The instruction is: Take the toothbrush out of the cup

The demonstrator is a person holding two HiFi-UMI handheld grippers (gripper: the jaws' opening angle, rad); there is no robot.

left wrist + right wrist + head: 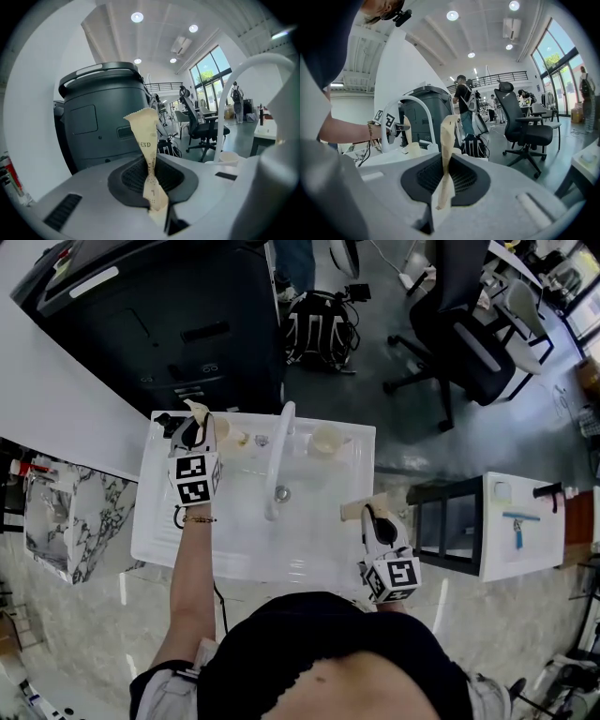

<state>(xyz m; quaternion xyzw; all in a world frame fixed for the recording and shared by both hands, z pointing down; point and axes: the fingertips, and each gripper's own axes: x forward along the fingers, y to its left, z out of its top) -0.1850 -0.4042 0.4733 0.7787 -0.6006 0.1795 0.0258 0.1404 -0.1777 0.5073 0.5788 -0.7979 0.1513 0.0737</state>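
Observation:
My left gripper (195, 414) is shut on a toothbrush in a cream paper wrapper (200, 410), held above the back left corner of the white sink (309, 563). A cream cup (228, 436) stands just right of it; a second cup (328, 440) stands past the faucet. In the left gripper view the wrapper (146, 136) sticks up from the closed jaws. My right gripper (367, 513) hangs at the sink's right edge, shut on another paper-wrapped toothbrush (447, 140). The right gripper view shows the left gripper (397, 127) over the cup (412, 150).
A white arched faucet (279, 460) crosses the middle of the sink. Behind the sink stands a big dark bin (169, 315). A backpack (319, 329) and an office chair (469, 334) are on the floor beyond. A marble block (66, 521) is left, a white cabinet (525, 526) right.

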